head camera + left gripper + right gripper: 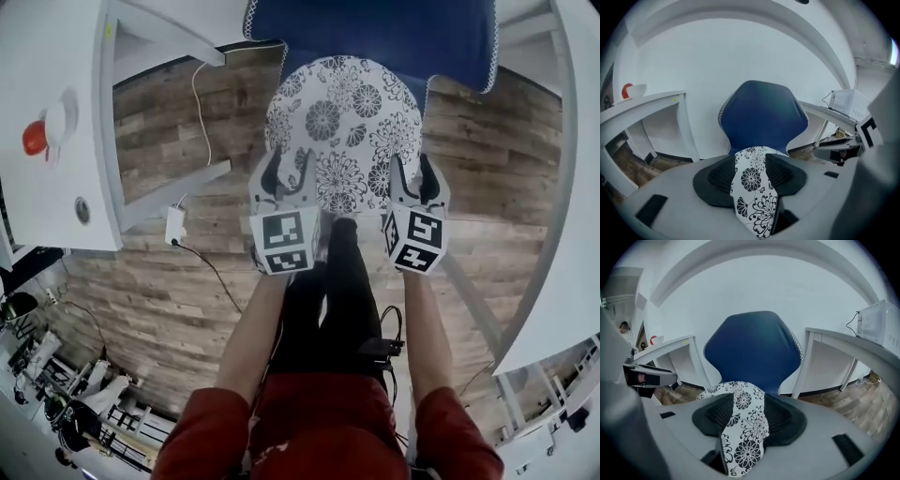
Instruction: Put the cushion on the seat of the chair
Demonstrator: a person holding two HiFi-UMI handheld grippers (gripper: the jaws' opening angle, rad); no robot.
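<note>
We hold the round black-and-white flowered cushion between both tools, above the wooden floor, toward 12 o'clock from the middle of the head view; the left tongs pinch its rim at about 8 o'clock of the cushion, and the right tongs pinch its rim at about 4 o'clock. In the left gripper view the flowered fabric is squeezed between the two dark pads; in the right gripper view the same fabric sits clamped between that tool's pads. The blue chair stands at 12 o'clock, just beyond the cushion; the cushion's far edge overlaps the front of the seat, and we cannot tell whether the two touch. In both gripper views the chair's back rises straight behind the cushion. A white desk lies at 9 o'clock with a red thing on it; another white desk curves along 3 o'clock.
</note>
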